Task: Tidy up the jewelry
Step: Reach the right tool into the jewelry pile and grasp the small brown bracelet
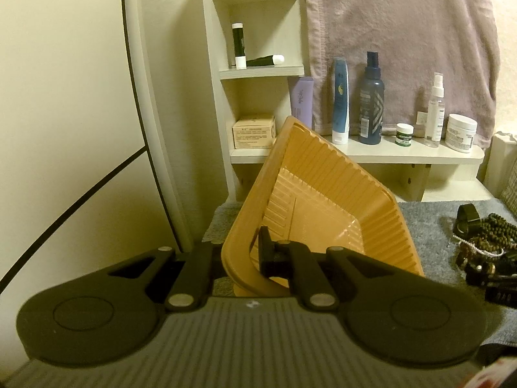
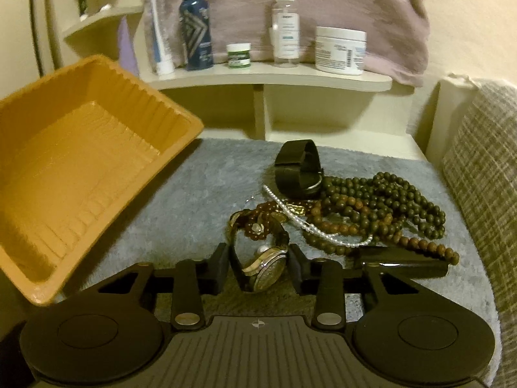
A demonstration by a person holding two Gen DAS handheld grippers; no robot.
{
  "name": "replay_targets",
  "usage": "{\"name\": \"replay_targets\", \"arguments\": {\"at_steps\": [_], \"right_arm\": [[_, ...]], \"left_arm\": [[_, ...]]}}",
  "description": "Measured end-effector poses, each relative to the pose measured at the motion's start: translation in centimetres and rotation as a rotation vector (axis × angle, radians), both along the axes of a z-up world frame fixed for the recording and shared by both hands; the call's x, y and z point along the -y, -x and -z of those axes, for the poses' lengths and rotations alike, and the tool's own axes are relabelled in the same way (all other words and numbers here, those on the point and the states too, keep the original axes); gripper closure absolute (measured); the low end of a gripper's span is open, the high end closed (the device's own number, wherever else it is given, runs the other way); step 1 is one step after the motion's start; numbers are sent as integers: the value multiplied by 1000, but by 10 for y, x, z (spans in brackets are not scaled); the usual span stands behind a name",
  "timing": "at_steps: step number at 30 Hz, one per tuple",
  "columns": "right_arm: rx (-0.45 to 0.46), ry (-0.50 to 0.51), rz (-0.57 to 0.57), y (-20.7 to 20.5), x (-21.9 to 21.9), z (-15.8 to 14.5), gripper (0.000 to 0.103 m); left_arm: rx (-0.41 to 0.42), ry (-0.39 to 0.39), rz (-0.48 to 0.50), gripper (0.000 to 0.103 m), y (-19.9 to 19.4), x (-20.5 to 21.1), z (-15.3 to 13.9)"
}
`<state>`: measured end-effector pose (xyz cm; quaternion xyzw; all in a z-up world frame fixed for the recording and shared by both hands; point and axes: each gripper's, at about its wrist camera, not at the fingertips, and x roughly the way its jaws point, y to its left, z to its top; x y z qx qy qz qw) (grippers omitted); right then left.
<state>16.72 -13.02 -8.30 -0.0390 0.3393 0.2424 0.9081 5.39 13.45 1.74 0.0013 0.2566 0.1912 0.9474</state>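
Observation:
My left gripper [image 1: 240, 257] is shut on the near rim of an empty orange ribbed tray [image 1: 323, 194] and holds it tilted up off the grey mat. The tray also shows at the left of the right wrist view [image 2: 80, 161]. My right gripper [image 2: 258, 263] is open around a gold-and-silver wristwatch [image 2: 263, 270] that stands between its fingers on the mat. Behind it lies a jewelry pile: a black mesh-band watch [image 2: 299, 169], green bead strands [image 2: 397, 200], brown bead strands [image 2: 349, 226] and a pearl strand [image 2: 310, 224]. The pile shows at the right edge of the left wrist view [image 1: 481, 242].
A grey fluffy mat [image 2: 194, 200] covers the table. A cream shelf [image 2: 274, 77] behind holds bottles, tubes and jars under a hanging mauve towel [image 1: 404, 32]. A black pen-like case [image 2: 404, 260] lies by the beads. A plaid fabric [image 2: 484, 177] is at right.

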Motion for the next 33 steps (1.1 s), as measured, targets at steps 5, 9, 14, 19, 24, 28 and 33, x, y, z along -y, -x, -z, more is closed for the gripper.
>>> {"name": "replay_targets", "arguments": {"at_steps": [5, 9, 14, 19, 24, 28, 33], "right_arm": [[2, -19, 3, -2, 2, -5, 54], [18, -6, -10, -2, 0, -11, 54], [2, -6, -8, -5, 1, -8, 54], [5, 38, -34, -4, -5, -5, 49], [45, 25, -40, -1, -7, -15, 48], [38, -34, -21, -10, -6, -23, 48], [12, 14, -8, -26, -18, -18, 69]], "left_arm": [[2, 9, -1, 95, 0, 0, -1], [4, 10, -2, 95, 0, -1, -1], [6, 13, -2, 95, 0, -1, -1], [8, 19, -4, 95, 0, -2, 0], [12, 24, -4, 95, 1, -3, 0], [11, 28, -4, 95, 0, -4, 0], [12, 33, -8, 95, 0, -4, 0]]}}
